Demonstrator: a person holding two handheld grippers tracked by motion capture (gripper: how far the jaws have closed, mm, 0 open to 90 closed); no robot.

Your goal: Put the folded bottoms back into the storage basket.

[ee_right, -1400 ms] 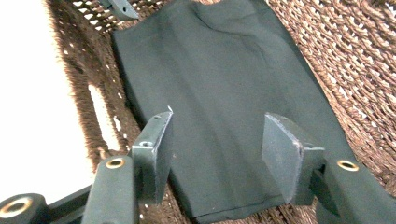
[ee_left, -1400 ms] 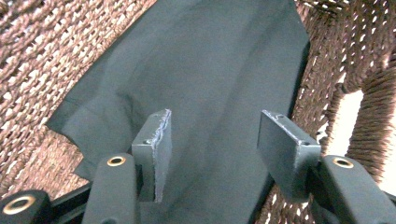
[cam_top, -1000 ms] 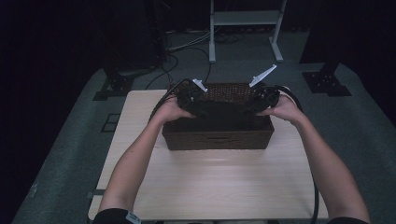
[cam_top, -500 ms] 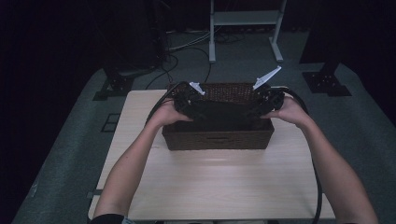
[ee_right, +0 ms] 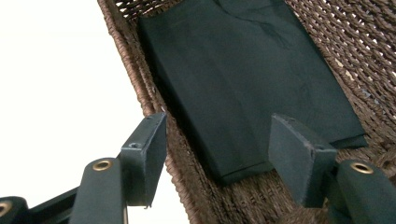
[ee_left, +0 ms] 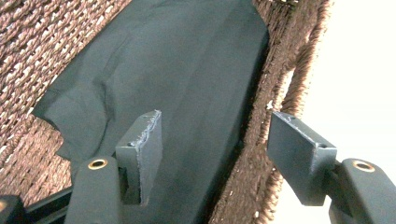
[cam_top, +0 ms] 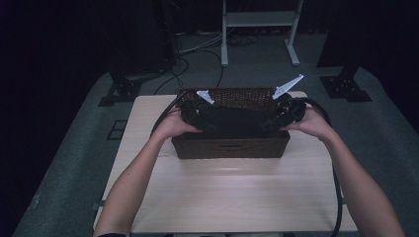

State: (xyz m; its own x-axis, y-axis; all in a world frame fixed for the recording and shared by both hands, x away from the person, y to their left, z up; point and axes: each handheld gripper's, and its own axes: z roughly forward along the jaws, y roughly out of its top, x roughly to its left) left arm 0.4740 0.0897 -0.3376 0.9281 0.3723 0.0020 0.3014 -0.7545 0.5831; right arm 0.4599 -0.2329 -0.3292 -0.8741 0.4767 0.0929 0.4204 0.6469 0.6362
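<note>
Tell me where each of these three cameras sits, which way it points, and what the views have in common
High view: above the person's side, looking forward and down on the table; both forearms reach in to the wicker basket.
Left gripper view: rides the left hand-held gripper, looking along its open jaws, which straddle the basket wall, at the folded dark cloth.
Right gripper view: rides the right hand-held gripper, jaws open astride the basket wall.
Shared: both gripper views show the cloth lying inside the basket.
</note>
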